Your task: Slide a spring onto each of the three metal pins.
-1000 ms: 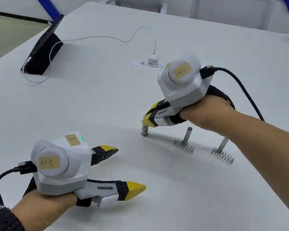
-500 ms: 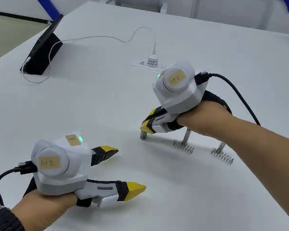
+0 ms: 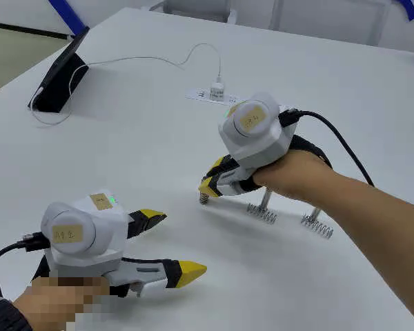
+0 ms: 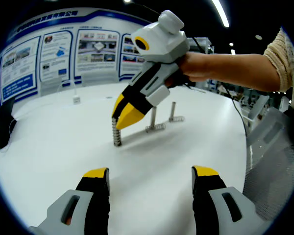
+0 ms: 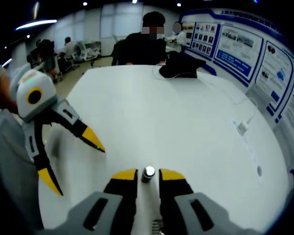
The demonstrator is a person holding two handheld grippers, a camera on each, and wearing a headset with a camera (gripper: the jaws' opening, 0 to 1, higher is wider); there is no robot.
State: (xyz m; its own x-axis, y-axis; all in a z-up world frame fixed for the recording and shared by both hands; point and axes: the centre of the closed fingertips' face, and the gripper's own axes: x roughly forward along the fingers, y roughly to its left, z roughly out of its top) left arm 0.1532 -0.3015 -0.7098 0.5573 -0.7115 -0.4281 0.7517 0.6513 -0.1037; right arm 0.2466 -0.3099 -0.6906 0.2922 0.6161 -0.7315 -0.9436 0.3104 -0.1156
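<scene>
Matt white table (image 3: 145, 131), shiny metal pins (image 3: 265, 198)

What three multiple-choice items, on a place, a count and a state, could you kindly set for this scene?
1. Where are the right gripper's jaws?
A at the rightmost pin
B around the leftmost pin
C at the middle pin
2. How many springs lie flat on the table?
A none
B two
C three
3. The left gripper's jaws are:
A open
B shut
C shut on a spring

B: the right gripper view shows the pin top between them.
B: one lies beside each other pin.
A: a wide gap parts them.
</scene>
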